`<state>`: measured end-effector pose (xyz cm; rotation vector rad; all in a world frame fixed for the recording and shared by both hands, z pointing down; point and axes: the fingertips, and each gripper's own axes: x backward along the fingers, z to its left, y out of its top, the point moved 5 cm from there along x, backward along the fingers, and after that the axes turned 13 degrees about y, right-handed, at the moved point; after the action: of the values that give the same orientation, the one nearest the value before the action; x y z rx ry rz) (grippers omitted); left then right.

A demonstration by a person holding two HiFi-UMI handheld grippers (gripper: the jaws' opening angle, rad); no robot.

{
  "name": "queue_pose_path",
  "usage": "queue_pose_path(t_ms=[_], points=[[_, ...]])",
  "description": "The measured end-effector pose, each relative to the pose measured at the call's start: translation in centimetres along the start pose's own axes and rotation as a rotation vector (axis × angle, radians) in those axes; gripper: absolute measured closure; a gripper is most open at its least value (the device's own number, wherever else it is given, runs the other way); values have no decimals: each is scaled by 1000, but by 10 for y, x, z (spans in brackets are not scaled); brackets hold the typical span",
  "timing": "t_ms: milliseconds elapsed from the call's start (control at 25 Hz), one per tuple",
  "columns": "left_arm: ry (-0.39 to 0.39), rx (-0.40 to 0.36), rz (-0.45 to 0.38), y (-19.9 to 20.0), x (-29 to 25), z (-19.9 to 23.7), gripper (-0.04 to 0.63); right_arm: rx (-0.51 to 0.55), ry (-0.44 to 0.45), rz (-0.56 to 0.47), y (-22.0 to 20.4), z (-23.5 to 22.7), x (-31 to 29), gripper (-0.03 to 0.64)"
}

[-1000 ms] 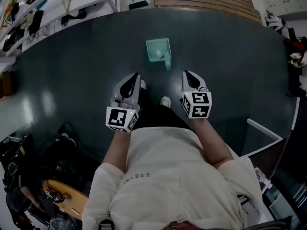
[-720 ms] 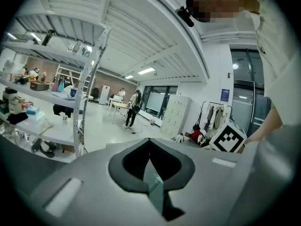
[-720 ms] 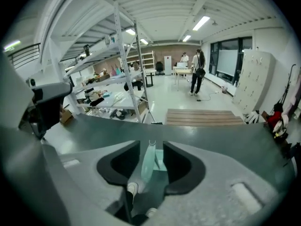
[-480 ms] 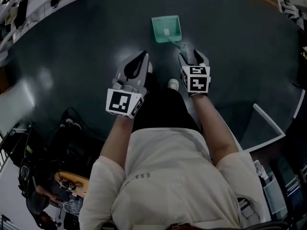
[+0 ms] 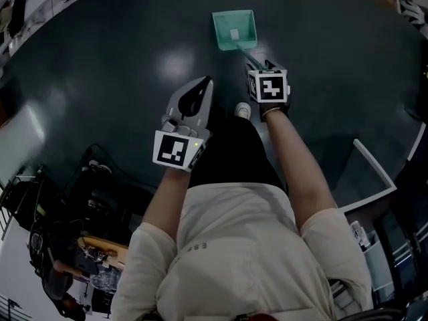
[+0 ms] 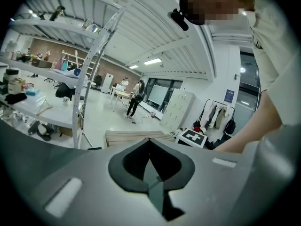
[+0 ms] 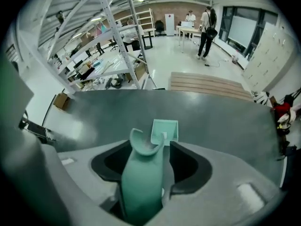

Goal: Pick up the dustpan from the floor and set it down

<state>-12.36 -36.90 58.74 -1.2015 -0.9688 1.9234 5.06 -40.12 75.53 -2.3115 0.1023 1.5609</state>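
Note:
A mint-green dustpan [image 5: 234, 29] stands on the dark floor, its long handle [image 5: 249, 57] slanting up toward me. My right gripper [image 5: 265, 65] points steeply down over the handle's top end. In the right gripper view the handle [image 7: 143, 178] runs up between the jaws, with the pan [image 7: 165, 132] beyond. The right gripper [image 7: 149, 147] is opening its jaws, and gaps show beside the handle. My left gripper [image 5: 204, 82] hangs to the left, away from the dustpan, shut and empty. The left gripper view shows that gripper [image 6: 149, 142] aimed out across the room.
A white shoe [image 5: 243, 110] shows just below the right gripper. A white frame [image 5: 374, 172] lies on the floor at right. Cables and gear [image 5: 80, 206] crowd the lower left. Shelving [image 7: 101, 41] and a wooden pallet [image 7: 209, 84] stand beyond the floor mat.
Both grippers have sunk toward the floor. The right one tipped down, moved up to the dustpan and now has the handle's top between its jaws.

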Motion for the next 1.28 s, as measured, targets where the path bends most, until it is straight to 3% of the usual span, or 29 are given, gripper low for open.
queue_pose_path(t_ms=[160, 320, 480, 680, 840, 1280], points=[[-5, -3, 1, 0, -1, 3, 591, -49, -14, 5, -3, 0, 1, 463], [-21, -52, -26, -1, -3, -3, 591, -30, -108, 25, -5, -11, 9, 537], [7, -55, -17, 8, 1, -2, 591, -37, -113, 2, -4, -16, 30, 541], [-17, -90, -71, 14, 19, -7, 591, -13, -79, -32, -14, -9, 81, 541], [2, -114, -114, 37, 40, -23, 591, 25, -47, -108, -26, -2, 134, 541], [14, -158, -235, 80, 96, -92, 591, 157, -100, -321, -46, 19, 260, 541]])
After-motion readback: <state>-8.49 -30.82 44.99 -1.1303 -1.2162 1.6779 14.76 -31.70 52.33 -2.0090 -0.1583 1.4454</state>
